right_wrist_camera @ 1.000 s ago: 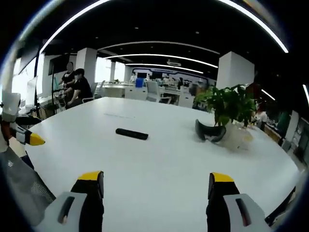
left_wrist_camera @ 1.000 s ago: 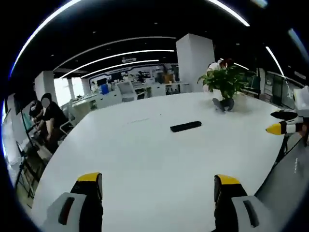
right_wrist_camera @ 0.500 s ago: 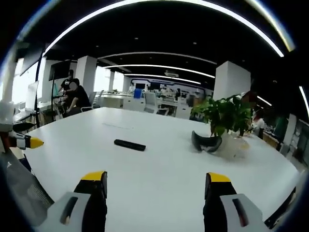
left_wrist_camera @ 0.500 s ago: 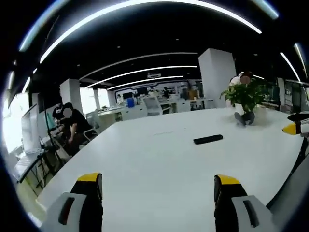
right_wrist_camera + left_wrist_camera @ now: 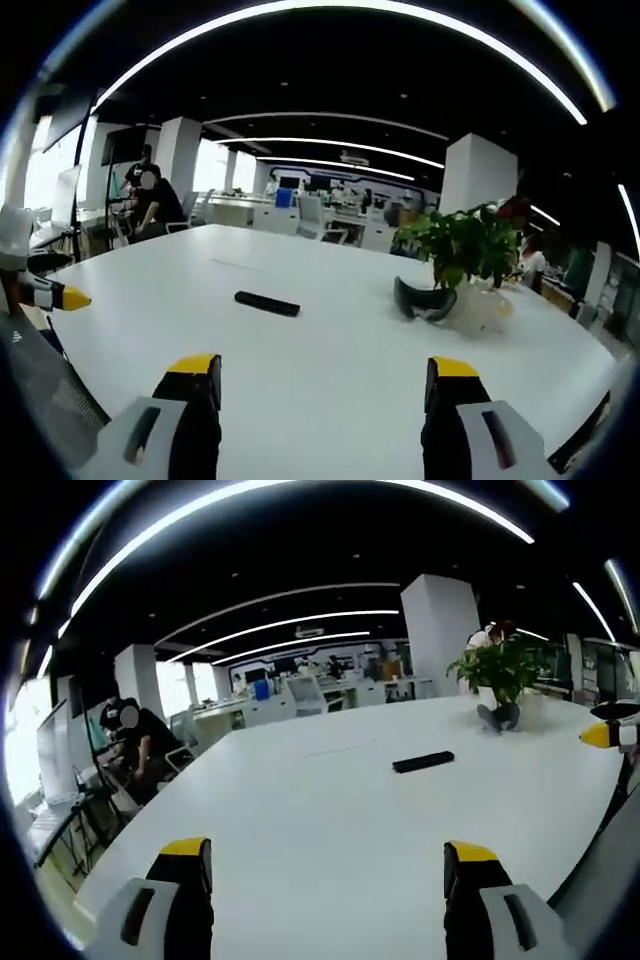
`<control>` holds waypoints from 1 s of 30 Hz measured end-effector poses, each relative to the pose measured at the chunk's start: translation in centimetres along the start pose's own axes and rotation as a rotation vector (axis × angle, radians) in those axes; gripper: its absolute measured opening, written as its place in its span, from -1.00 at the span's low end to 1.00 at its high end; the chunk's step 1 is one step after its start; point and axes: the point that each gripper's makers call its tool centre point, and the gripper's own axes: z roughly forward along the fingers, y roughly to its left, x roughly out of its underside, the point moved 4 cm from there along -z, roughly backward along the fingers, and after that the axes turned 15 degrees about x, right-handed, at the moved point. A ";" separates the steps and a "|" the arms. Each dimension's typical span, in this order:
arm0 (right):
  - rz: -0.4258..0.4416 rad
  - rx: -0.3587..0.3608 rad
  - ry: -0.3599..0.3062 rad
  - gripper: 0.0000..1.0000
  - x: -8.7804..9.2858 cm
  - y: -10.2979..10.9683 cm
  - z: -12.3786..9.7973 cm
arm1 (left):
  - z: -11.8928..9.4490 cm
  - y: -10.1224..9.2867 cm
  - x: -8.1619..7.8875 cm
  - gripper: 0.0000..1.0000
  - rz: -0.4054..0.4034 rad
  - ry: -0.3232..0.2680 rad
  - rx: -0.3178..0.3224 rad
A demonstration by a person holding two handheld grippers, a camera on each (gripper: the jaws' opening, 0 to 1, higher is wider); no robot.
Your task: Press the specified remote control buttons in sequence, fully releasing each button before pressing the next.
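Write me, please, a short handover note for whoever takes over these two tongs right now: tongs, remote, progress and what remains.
Left tongs: open, holding nothing, above the near part of the white table.
Right tongs: open, holding nothing, also above the near table.
Remote control: lies flat on the table, well ahead of both tongs, untouched by either; in the left gripper view it is ahead and to the right.
Also on the table: a potted plant with a dark curved object at its base, beyond the remote.
Done: no contact with the remote yet, as things stand.
Left: reach the remote and press the buttons in order, releasing each one fully.
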 end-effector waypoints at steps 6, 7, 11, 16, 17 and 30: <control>0.010 0.017 0.019 0.65 0.5 -0.1 -0.3 | -0.1 -0.7 0.0 1.00 0.043 0.006 0.034; 0.013 0.018 0.030 0.65 0.9 0.0 -0.6 | -0.2 -0.6 -0.1 1.00 0.042 -0.002 0.033; 0.109 0.014 0.100 0.65 2.5 0.2 -1.4 | -0.2 -0.9 0.0 0.98 -0.006 -0.014 0.066; 0.097 0.031 0.065 0.64 2.0 -0.1 -1.2 | -0.1 -0.4 0.3 0.97 -0.014 -0.005 0.045; 0.090 0.032 0.082 0.64 2.3 0.0 -1.1 | -0.1 -0.4 0.3 0.97 -0.014 -0.002 0.044; 0.050 0.065 0.051 0.90 2.1 -0.3 -1.1 | 0.3 -1.3 0.0 1.00 -0.016 -0.036 0.095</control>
